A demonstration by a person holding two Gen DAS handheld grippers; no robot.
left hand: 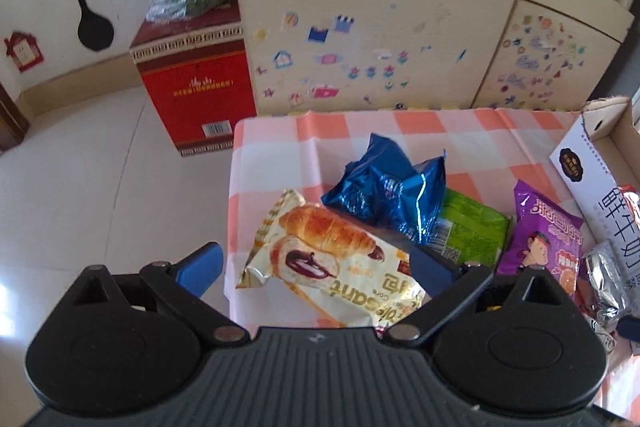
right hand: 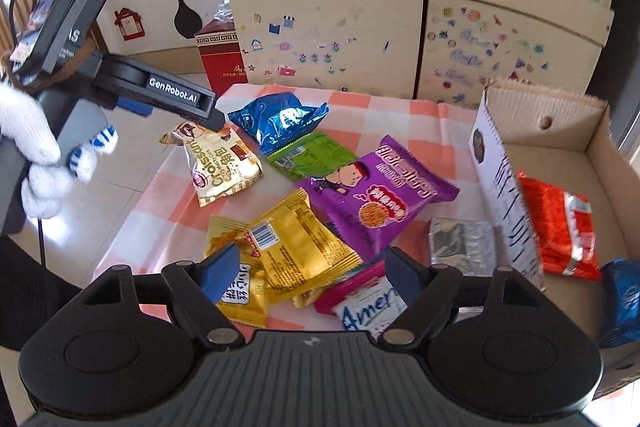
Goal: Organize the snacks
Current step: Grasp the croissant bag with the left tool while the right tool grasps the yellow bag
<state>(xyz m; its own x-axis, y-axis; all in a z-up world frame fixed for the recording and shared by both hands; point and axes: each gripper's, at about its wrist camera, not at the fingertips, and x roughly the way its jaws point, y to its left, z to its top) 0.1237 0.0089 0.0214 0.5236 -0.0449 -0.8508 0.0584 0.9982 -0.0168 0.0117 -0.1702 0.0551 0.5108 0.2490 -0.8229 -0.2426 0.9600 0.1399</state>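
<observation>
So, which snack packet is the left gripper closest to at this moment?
The croissant packet: the left gripper has its open fingers on either side of it. The blue foil packet and green packet lie further away.

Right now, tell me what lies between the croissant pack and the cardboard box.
The purple snack pack and green packet lie on the table between the croissant pack and the cardboard box, whose white flap stands along the near side.

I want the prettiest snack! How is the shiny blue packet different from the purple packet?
The blue packet is crinkled, puffed up and shiny foil; the purple packet lies flatter and smoother. The blue packet shows only a small pattern, while the purple packet has a cartoon boy and a round snack picture. The blue packet sits farther from the cardboard box; the purple packet is nearer. Both lie sealed on the checked tablecloth.
</observation>
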